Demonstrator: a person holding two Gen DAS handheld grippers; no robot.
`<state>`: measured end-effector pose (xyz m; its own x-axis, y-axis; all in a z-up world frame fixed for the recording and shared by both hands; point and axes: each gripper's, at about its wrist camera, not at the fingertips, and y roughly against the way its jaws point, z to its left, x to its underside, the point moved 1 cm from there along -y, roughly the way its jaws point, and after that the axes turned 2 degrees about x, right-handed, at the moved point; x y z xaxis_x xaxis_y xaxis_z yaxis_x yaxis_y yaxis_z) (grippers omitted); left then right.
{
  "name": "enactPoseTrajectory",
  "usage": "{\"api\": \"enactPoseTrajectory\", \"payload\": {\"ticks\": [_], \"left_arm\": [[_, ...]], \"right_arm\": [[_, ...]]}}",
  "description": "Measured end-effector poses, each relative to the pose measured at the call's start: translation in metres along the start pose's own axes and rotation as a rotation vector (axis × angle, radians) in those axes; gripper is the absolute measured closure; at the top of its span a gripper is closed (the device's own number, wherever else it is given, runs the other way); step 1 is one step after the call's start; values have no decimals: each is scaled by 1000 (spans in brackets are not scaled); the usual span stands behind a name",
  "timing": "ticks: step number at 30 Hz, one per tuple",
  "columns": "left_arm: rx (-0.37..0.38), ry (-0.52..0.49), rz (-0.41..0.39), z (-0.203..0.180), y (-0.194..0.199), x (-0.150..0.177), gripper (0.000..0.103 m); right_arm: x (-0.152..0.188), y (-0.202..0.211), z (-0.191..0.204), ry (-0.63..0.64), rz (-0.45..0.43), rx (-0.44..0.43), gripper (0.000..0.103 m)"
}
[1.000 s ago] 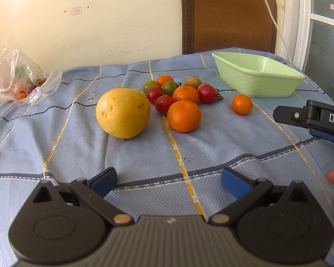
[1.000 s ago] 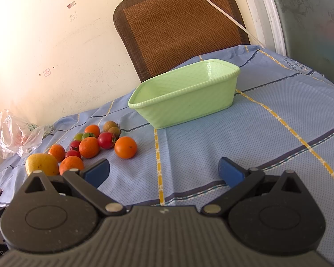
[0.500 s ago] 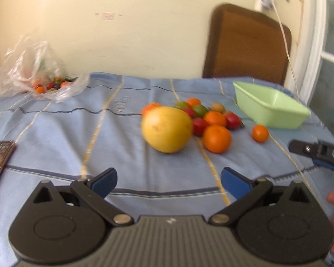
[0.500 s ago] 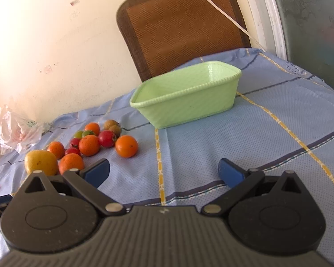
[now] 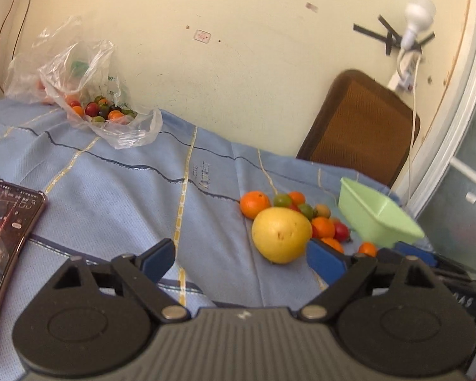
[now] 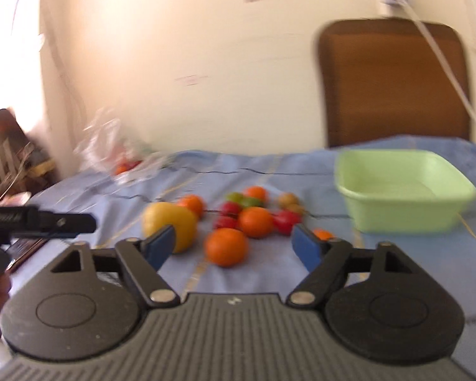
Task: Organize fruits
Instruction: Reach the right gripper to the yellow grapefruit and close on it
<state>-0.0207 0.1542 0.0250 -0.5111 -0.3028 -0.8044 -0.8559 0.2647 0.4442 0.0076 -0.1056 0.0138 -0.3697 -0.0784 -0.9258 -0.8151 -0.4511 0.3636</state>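
A pile of fruit lies on the blue cloth: a big yellow fruit (image 5: 280,234), oranges (image 6: 227,246) and small red (image 6: 285,218) and green tomatoes (image 6: 238,197). An empty light green basin (image 6: 403,190) stands to its right; it also shows in the left wrist view (image 5: 377,214). My left gripper (image 5: 242,262) is open and empty, well back and left of the yellow fruit. My right gripper (image 6: 233,249) is open and empty, facing the nearest orange from short of the pile. The right wrist view is blurred.
A clear plastic bag (image 5: 89,101) with more small tomatoes lies at the back left by the wall. A phone (image 5: 6,238) lies at the left. A brown chair back (image 5: 361,130) stands behind the table. The left gripper's side (image 6: 38,222) shows at left.
The left view has swung left and tilted, so the fruit now sits at its right. The right gripper has turned left from the basin to face the fruit pile.
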Motion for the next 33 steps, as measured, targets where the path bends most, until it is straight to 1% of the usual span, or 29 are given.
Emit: {"api": "enactPoseTrajectory", "payload": {"ticks": [1, 3, 6, 9, 11, 14, 15, 17, 18, 20, 22, 25, 27, 28, 29, 31, 33], "left_arm": [[8, 17, -6, 4, 1, -1, 12], [19, 52, -7, 11, 1, -1, 12], [46, 86, 1, 22, 1, 2, 12], [74, 75, -12, 25, 5, 5, 12], [86, 64, -18, 26, 8, 7, 12], [98, 60, -19, 27, 8, 10, 12], [91, 61, -21, 28, 8, 11, 12], [101, 65, -16, 30, 8, 12, 12], [108, 67, -16, 30, 9, 14, 12], [122, 62, -25, 31, 13, 16, 12], [137, 57, -34, 31, 17, 17, 12], [164, 63, -40, 33, 21, 18, 12], [181, 73, -38, 34, 20, 19, 12], [188, 76, -36, 34, 18, 19, 12], [191, 76, -33, 33, 17, 18, 12], [193, 72, -31, 29, 14, 16, 12], [201, 74, -31, 27, 13, 15, 12]], "right_arm": [[-4, -6, 8, 34, 7, -24, 33], [-11, -17, 19, 74, 18, -66, 34], [-15, -38, 28, 102, 65, -108, 34], [-13, -55, 34, 110, 102, -124, 30], [-13, -67, 40, 112, 116, -127, 27], [-10, -80, 50, 160, 132, -111, 27], [-9, -86, 53, 182, 142, -95, 28], [-7, -97, 55, 205, 172, -79, 39], [-8, -98, 54, 206, 178, -75, 39], [-14, -96, 48, 170, 224, -107, 40], [-21, -90, 40, 84, 309, -183, 40], [-29, -81, 28, -30, 494, -315, 40], [-29, -82, 20, -136, 639, -408, 39], [-26, -85, 18, -188, 687, -435, 39], [-23, -86, 18, -212, 701, -431, 39], [-23, -90, 21, -225, 682, -428, 39], [-27, -92, 24, -240, 629, -404, 38]]}}
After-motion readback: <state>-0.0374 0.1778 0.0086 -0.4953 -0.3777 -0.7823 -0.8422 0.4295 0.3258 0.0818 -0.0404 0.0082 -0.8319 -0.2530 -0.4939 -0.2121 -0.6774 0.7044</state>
